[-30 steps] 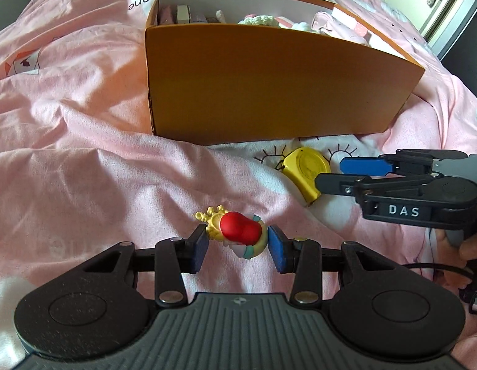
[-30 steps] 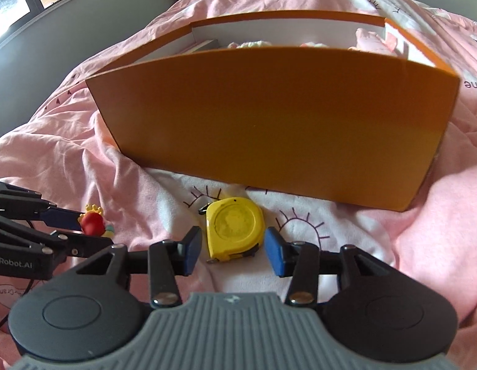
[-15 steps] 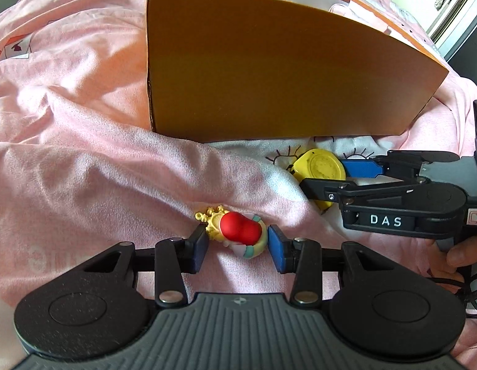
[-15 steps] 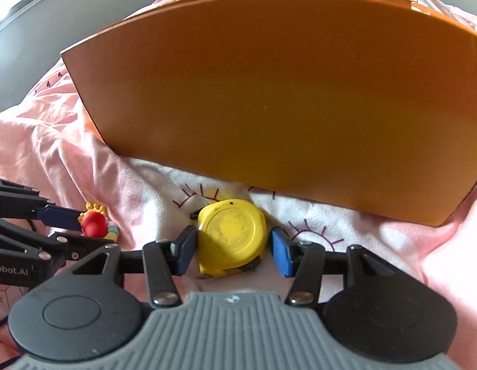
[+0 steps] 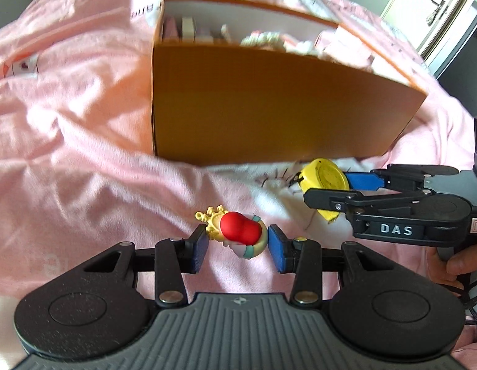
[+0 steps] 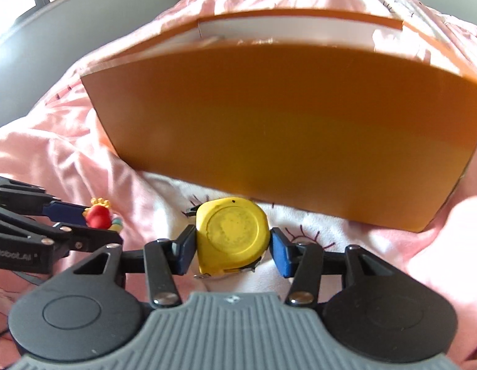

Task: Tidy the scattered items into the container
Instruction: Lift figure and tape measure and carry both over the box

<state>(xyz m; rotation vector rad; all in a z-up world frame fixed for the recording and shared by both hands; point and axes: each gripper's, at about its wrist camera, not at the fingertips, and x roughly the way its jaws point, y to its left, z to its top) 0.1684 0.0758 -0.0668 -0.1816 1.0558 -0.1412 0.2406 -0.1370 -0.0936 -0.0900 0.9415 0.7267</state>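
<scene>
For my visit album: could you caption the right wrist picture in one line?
Right claw closing on a yellow tape measure on the pink bedding, in front of the orange box.

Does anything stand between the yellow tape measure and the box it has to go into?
Only the box's tall near wall: the tape measure, between the right tongs, lies at its foot and must go over the rim.

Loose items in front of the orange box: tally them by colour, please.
Yellow: 1, the tape measure
Red with pale trim: 1, the small toy figure
Total: 2 loose items. Each sits between the pads of a claw. Things inside the orange box are too blurred to count.
</scene>
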